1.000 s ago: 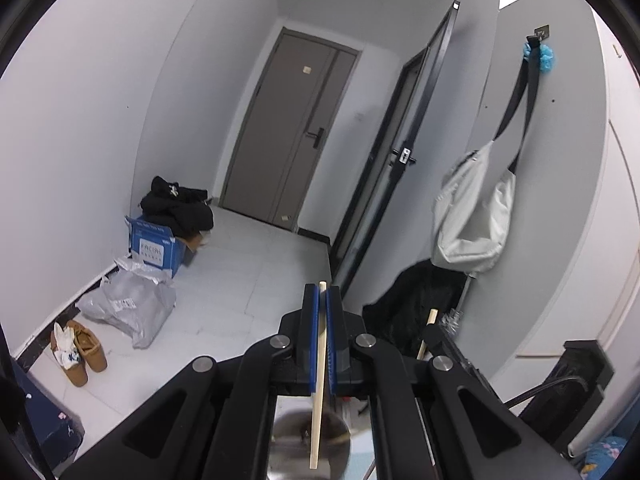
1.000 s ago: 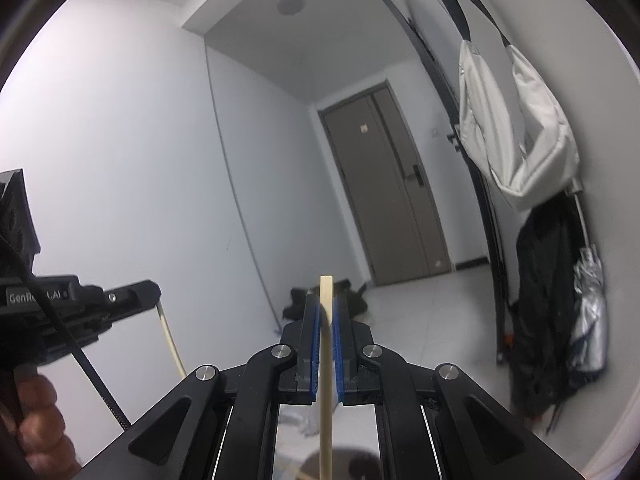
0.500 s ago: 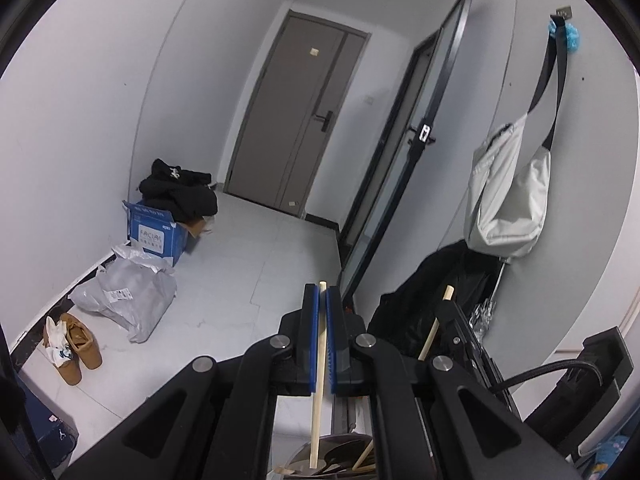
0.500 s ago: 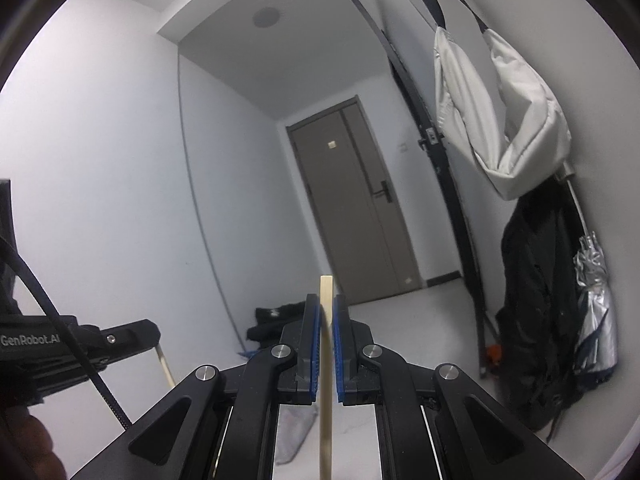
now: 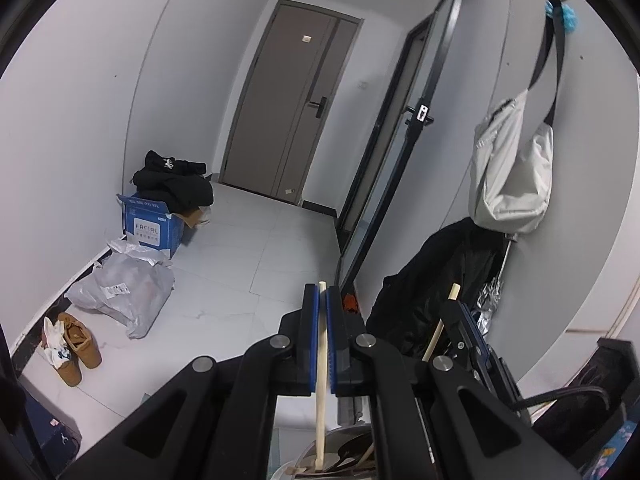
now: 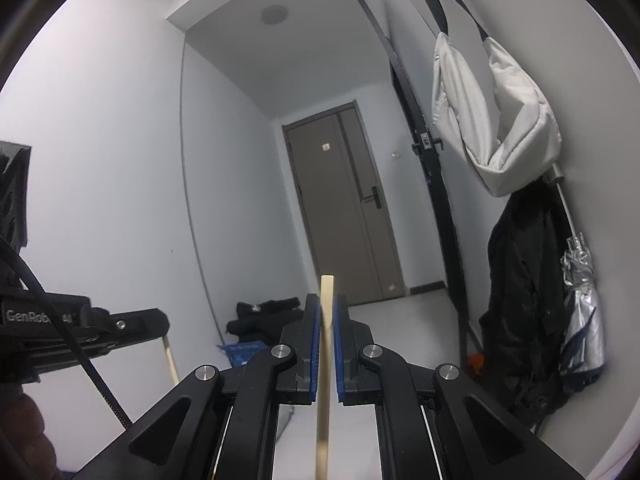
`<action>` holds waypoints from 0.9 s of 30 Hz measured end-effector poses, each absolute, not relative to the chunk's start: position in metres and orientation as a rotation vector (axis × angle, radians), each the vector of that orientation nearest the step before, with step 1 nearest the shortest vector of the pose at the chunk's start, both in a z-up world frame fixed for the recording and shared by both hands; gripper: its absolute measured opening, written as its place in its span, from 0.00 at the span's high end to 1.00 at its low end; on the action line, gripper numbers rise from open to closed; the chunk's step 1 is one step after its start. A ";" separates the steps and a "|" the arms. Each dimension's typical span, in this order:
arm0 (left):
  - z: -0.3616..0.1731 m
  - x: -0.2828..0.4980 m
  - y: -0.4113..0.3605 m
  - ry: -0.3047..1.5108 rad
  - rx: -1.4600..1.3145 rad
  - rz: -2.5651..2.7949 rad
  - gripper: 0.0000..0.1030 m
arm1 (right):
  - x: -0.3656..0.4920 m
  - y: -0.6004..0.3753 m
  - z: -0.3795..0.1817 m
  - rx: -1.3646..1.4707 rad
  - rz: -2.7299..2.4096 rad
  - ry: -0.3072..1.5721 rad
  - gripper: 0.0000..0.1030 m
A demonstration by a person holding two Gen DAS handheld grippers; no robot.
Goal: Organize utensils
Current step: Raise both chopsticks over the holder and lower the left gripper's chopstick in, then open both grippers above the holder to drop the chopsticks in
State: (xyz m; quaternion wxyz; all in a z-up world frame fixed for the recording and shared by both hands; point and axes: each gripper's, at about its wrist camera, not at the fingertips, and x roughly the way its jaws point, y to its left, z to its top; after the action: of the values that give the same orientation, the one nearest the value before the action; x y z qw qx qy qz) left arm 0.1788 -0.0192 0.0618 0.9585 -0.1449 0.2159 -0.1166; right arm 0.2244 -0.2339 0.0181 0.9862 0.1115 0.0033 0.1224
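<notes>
I'm standing in the entry hall of a home. A brown door with a lever handle closes the far end, and a black-framed glass door stands open on my right. A pale bag hangs from a wall hook above a dark coat and a folded umbrella. On the white tiled floor sit 2 tan boots, a grey parcel bag and a blue box under black clothes.
</notes>
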 end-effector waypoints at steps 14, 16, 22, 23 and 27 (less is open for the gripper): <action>0.042 0.168 -0.031 0.550 -0.189 -0.311 1.00 | 0.194 -0.241 0.005 0.179 0.355 0.123 0.95; 0.036 0.168 -0.035 0.601 -0.170 -0.339 1.00 | 0.191 -0.242 0.003 0.178 0.378 0.150 0.95; 0.027 0.157 -0.034 0.655 -0.193 -0.370 0.99 | 0.187 -0.251 0.000 0.186 0.473 0.249 0.95; 0.026 0.157 -0.031 0.674 -0.207 -0.373 0.99 | 0.187 -0.252 0.000 0.181 0.485 0.275 0.94; 0.025 0.155 -0.026 0.712 -0.230 -0.343 0.92 | 0.187 -0.245 -0.009 0.111 0.534 0.390 0.94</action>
State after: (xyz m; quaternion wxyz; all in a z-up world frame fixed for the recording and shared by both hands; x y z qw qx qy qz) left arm 0.1548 -0.0262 0.0250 0.9165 -0.1118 0.3459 -0.1669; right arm 0.1875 -0.2453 -0.0087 0.9444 0.0544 0.1912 0.2620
